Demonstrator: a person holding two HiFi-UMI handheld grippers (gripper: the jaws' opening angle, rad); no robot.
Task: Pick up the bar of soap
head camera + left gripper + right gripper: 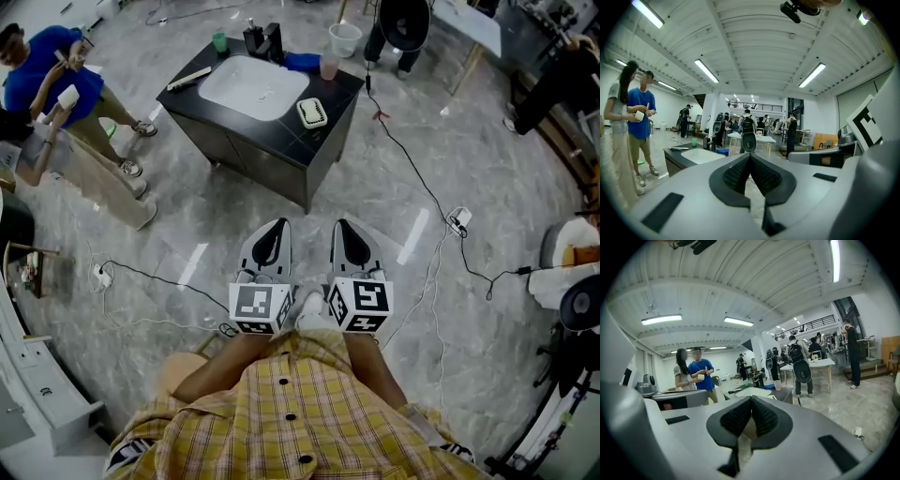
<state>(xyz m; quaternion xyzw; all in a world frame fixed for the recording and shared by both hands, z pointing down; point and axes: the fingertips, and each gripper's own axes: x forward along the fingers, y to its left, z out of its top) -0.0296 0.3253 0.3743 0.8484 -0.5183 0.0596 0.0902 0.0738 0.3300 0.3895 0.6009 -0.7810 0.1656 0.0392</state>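
Note:
The bar of soap (312, 111) is pale and lies in a light dish on the black counter (323, 103), right of the white sink basin (253, 87). My left gripper (272, 228) and right gripper (344, 227) are held side by side over the floor, well short of the cabinet, both shut and empty. In the left gripper view the jaws (750, 155) meet with nothing between them, and the sink counter (689, 154) shows far off at left. In the right gripper view the jaws (751, 400) are also together, with the basin (752, 392) just beyond them.
A green cup (219, 42), a dark faucet block (263, 41), a blue cloth (302, 63) and a pink cup (328, 67) stand on the counter. Cables (427, 197) cross the grey floor. Two people (56, 94) stand at left; a white bucket (344, 39) sits behind the cabinet.

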